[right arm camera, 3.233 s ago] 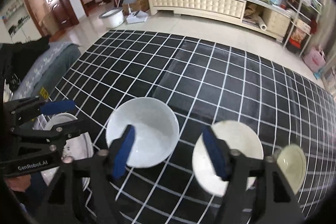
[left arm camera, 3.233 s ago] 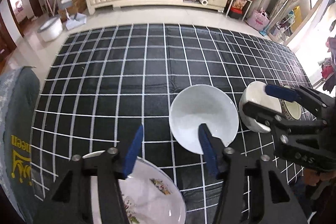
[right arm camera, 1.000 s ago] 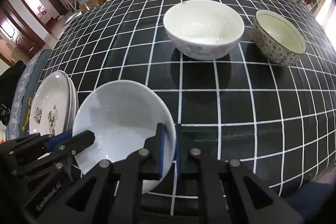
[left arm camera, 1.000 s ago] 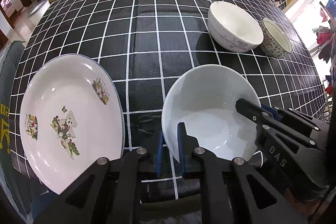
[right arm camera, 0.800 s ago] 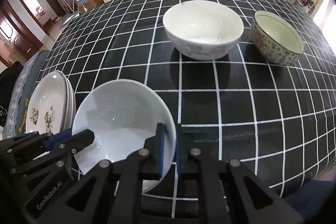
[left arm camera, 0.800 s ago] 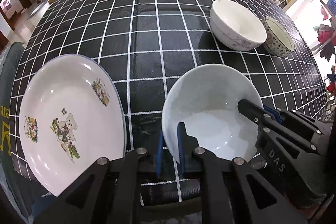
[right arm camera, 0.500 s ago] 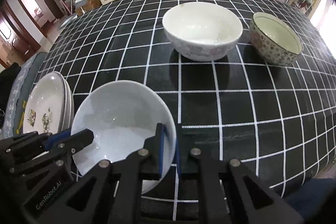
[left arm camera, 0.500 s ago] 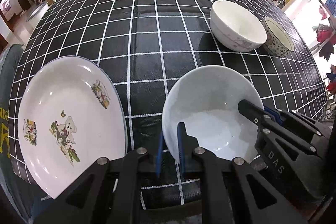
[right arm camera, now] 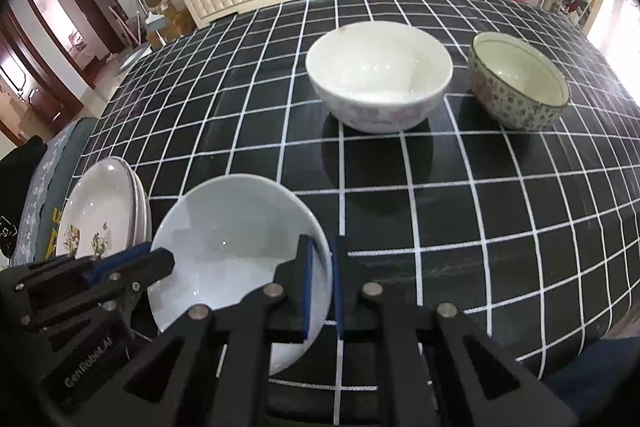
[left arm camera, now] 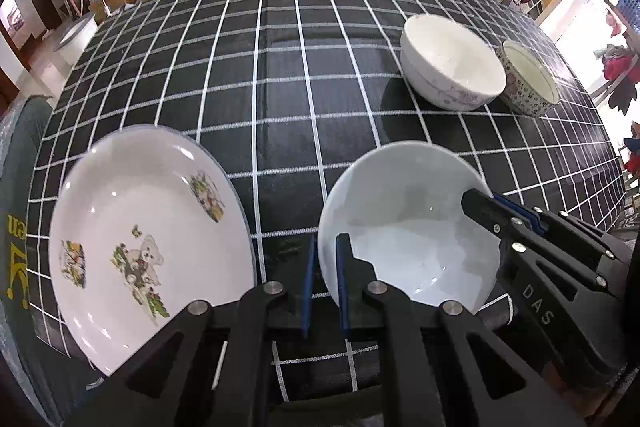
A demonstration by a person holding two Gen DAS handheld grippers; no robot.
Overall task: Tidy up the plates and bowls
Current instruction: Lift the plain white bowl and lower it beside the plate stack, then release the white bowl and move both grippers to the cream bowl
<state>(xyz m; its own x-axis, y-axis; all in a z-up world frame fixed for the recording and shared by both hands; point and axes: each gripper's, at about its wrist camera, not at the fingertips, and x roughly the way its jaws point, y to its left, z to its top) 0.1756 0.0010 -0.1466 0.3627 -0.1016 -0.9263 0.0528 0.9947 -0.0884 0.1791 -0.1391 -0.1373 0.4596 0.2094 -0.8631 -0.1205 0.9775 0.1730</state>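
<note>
Left tool (left arm camera: 323,281) and right tool (right arm camera: 319,283) each clamped on opposite rims of a plain white bowl (left arm camera: 404,223) near the tabletop's (left arm camera: 280,75) front edge, stacked plates (left arm camera: 148,231) beside it, two bowls (right arm camera: 380,79) toward the far right corner

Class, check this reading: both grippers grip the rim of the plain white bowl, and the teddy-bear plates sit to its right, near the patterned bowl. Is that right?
Not quite. The teddy-bear plates sit left of the plain white bowl, away from the patterned bowl, as the left wrist view shows. The left gripper and right gripper do grip its rim.
</note>
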